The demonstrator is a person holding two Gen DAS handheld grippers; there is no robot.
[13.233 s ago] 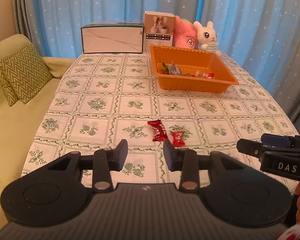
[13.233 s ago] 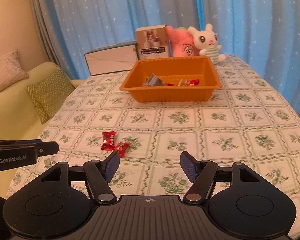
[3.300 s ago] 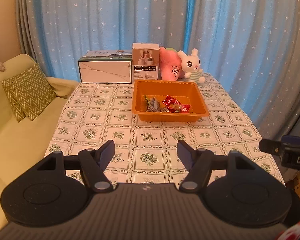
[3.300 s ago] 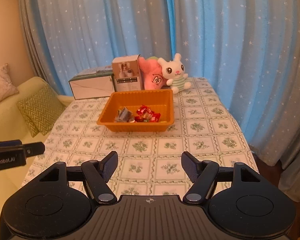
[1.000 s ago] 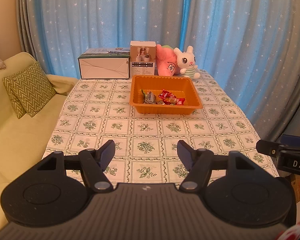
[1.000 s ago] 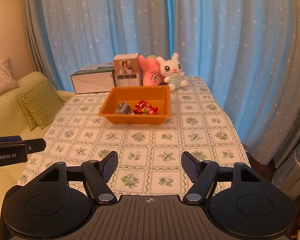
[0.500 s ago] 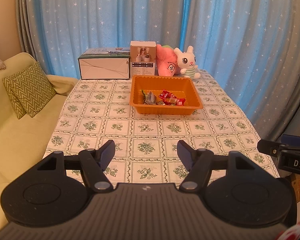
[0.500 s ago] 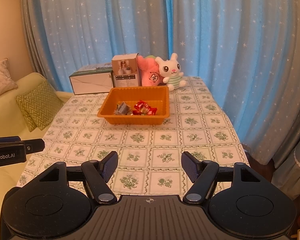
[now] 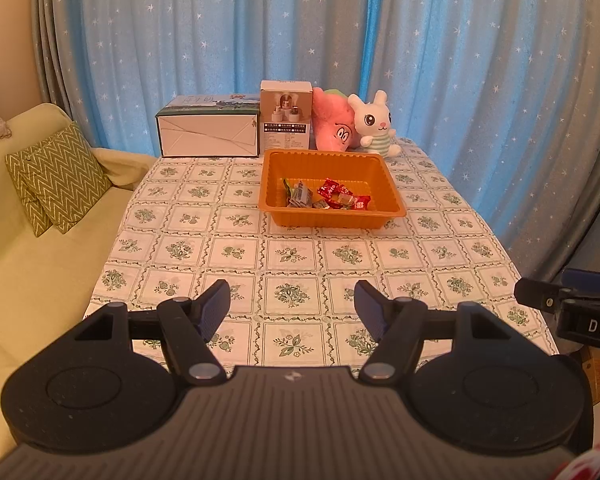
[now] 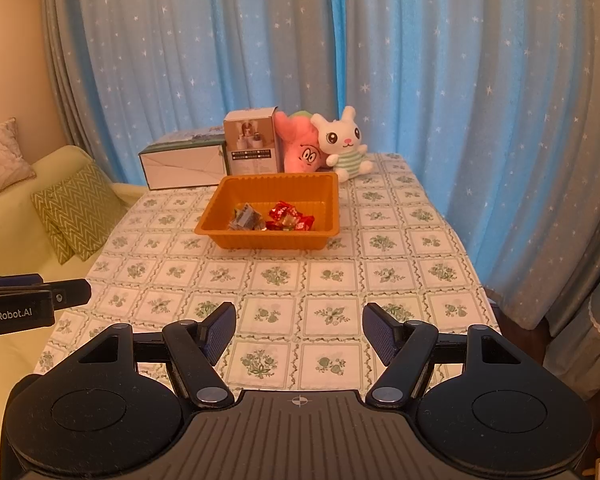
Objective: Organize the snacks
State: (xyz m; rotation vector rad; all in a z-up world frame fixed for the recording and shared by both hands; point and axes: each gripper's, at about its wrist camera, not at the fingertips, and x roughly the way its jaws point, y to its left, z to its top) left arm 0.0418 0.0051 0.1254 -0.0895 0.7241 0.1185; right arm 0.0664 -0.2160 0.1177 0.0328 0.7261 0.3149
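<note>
An orange tray (image 9: pixel 392 196) (image 10: pixel 208 224) sits toward the far end of the table and holds several wrapped snacks: red candies (image 9: pixel 342 196) (image 10: pixel 286 216) and a grey-green packet (image 9: pixel 298 196) (image 10: pixel 244 216). My left gripper (image 9: pixel 292 304) hangs open over the table's near edge with nothing between its fingers. My right gripper (image 10: pixel 299 324) is likewise open and bare, well short of the tray. Each gripper shows at the edge of the other's view.
A white box (image 9: pixel 208 134), a small carton (image 9: pixel 286 120), a pink plush (image 9: pixel 334 126) and a white bunny plush (image 9: pixel 374 124) line the table's far end before blue curtains. A yellow-green sofa with a chevron cushion (image 9: pixel 58 178) stands left. The floral tablecloth (image 9: pixel 288 256) is flat.
Both hands have held nearly still over the last second. Earlier, two red candies lay on the cloth near the grippers; now they are in the tray and both grippers sit farther back.
</note>
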